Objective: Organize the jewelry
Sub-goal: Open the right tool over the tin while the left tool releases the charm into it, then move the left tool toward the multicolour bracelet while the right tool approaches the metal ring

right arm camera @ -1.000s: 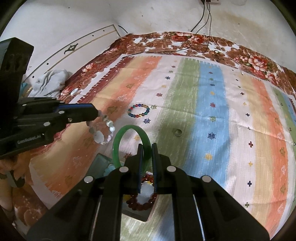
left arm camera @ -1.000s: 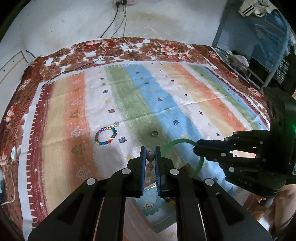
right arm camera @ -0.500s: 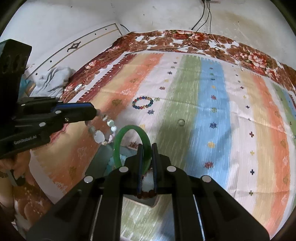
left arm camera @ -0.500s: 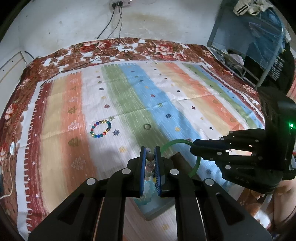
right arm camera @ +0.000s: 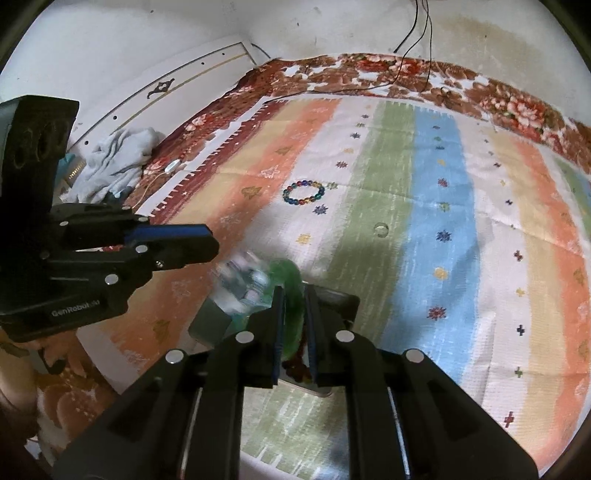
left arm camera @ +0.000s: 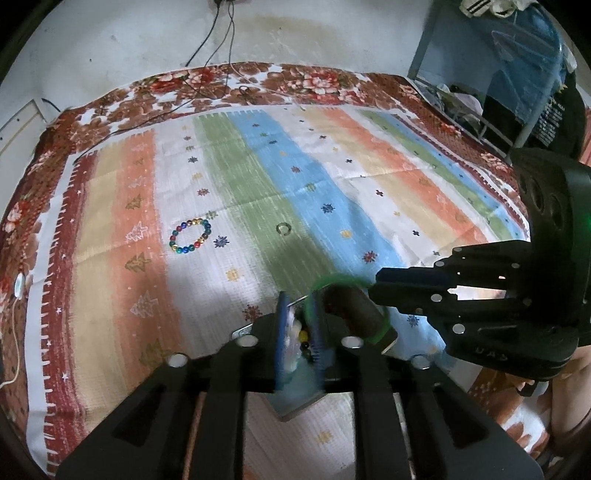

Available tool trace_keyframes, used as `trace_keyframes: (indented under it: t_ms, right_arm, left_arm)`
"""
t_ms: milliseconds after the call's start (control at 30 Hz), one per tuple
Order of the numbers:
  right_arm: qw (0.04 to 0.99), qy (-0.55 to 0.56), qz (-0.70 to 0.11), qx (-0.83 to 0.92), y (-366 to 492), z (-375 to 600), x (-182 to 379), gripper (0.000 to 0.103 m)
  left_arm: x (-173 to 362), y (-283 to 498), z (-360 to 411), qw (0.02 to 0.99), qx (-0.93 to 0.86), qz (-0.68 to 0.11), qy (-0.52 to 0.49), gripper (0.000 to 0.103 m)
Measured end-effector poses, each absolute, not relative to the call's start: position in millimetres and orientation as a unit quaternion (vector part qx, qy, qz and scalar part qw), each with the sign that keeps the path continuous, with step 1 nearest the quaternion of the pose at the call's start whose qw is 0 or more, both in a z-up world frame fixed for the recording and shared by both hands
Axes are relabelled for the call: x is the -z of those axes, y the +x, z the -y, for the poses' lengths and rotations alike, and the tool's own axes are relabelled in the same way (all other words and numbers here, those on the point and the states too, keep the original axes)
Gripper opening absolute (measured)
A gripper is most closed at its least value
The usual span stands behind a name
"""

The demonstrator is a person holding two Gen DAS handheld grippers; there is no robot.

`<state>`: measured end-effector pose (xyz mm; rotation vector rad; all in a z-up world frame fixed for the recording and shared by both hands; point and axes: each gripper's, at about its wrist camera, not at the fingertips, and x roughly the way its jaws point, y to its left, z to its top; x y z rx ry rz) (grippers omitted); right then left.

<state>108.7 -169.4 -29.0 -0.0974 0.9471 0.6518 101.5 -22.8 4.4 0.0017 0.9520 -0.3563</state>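
Green and shiny, a bangle [right arm camera: 291, 295] sits between the fingers of the right claw [right arm camera: 293, 295]. This claw's jaws have just been opening a little, and the picture is too blurry to tell if the pads press on the bangle. In the left view the bangle [left arm camera: 382, 325] is a blurred ring over the box [left arm camera: 295, 402].

The left claw [left arm camera: 298, 306] hangs over the same box. Its jaws have just been opening too and now stand a bit apart. A pale bead bracelet [left arm camera: 291, 332] shows between them, very blurred. In the right view the pale beads [right arm camera: 243, 280] are a smear just past the tips of the left claw [right arm camera: 207, 243] and over the box [right arm camera: 208, 321], so they look loose from it. Dark red beads [right arm camera: 295, 365] lie in the box under the right claw.

The box rests on a striped cloth [left arm camera: 332, 184] with little stars and trees. A bracelet of many colours [left arm camera: 190, 236] lies flat on the cloth, well apart from the box. A small ring [left arm camera: 283, 228] lies on the green stripe, near it but not touching. A flowery blanket [left arm camera: 221, 85] is under the cloth. Wires [left arm camera: 218, 33] run up the wall.
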Motion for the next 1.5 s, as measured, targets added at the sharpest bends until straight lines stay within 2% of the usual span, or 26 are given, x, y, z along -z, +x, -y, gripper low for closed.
trace_keyframes:
  t_ms: [33,100,167,500,833,1067,1167,1500]
  right_arm:
    - [0.84,-0.046,-0.447,-0.303,110,170,29,0.022]
    - [0.84,-0.042,-0.449,-0.302,112,173,29,0.028]
    - [0.841,-0.037,-0.45,-0.299,114,176,30,0.028]
    - [0.839,-0.031,-0.457,-0.293,119,179,34,0.029]
    - [0.841,-0.036,-0.456,-0.289,124,179,34,0.048]
    - [0.845,-0.032,-0.457,-0.275,143,179,36,0.05]
    - [0.849,-0.03,-0.455,-0.269,147,181,35,0.055]
    - [0.842,-0.026,-0.464,-0.273,165,174,43,0.056]
  left_arm:
    - [-4,102,23,0.875,0.168,-0.455,0.001,0.03]
    - [-3,104,21,0.876,0.16,-0.455,-0.001,0.032]
    - [-2,106,17,0.876,0.152,-0.457,-0.003,0.037]
    - [2,116,4,0.876,0.128,-0.464,-0.013,0.043]
    - [11,136,-13,0.876,0.094,-0.473,-0.024,0.05]
    - [15,148,-18,0.876,0.075,-0.476,-0.022,0.054]
    - [14,152,-19,0.878,0.067,-0.474,-0.015,0.057]
    - [12,163,-25,0.881,0.058,-0.469,-0.017,0.057]
